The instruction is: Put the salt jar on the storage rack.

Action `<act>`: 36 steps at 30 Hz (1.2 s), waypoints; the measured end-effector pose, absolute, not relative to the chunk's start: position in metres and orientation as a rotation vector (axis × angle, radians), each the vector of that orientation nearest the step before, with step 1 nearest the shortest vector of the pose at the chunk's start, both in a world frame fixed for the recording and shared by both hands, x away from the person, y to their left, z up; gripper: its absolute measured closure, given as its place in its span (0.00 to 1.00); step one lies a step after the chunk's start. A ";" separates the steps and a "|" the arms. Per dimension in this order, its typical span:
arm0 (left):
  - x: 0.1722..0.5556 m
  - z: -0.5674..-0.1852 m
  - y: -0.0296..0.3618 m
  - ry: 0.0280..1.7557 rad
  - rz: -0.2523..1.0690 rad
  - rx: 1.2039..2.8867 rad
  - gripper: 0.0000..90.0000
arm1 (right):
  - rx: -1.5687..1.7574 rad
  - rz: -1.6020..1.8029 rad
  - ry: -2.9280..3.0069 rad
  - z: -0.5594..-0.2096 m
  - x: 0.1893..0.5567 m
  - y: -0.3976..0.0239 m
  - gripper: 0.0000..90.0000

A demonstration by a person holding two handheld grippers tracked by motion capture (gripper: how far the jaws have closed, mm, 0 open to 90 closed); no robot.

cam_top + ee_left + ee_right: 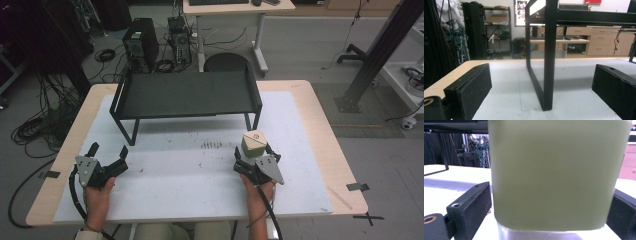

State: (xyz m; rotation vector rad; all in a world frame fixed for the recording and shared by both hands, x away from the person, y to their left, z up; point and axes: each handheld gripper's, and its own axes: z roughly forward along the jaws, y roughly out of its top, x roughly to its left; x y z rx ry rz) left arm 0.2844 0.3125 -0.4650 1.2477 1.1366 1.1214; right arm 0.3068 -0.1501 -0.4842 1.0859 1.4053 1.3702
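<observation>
Filling the right gripper view, nearest us, a pale green jar (556,173) stands on the white mat (190,170), between our right tongs (253,156). Whether their pads (475,213) press its sides yet, we cannot tell. Beyond both tongs stands a black shelf rack (187,95). Our left tongs (107,152) rest spread and empty, facing one rack leg (548,62). We judge this the grasping step; next comes a firm squeeze and lift. Blur hides the jar's label.
</observation>
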 end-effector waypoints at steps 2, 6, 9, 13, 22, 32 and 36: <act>0.284 -0.465 0.312 1.137 1.121 1.248 0.03 | 1.086 1.371 1.405 -0.484 0.307 -0.150 0.06; 0.284 -0.465 0.312 1.136 1.121 1.248 0.03 | 1.085 1.372 1.404 -0.484 0.307 -0.150 0.07; 0.284 -0.465 0.312 1.136 1.121 1.247 0.03 | 1.086 1.372 1.405 -0.484 0.307 -0.150 0.07; 0.284 -0.465 0.312 1.137 1.122 1.248 0.03 | 1.087 1.372 1.408 -0.484 0.307 -0.150 0.11; 0.284 -0.465 0.312 1.137 1.122 1.248 0.03 | 1.088 1.379 1.414 -0.484 0.307 -0.150 0.24; 0.284 -0.465 0.312 1.137 1.122 1.248 0.03 | 1.101 1.373 1.402 -0.484 0.307 -0.151 0.33; 0.284 -0.465 0.312 1.137 1.122 1.248 0.03 | 1.101 1.375 1.402 -0.484 0.307 -0.151 0.33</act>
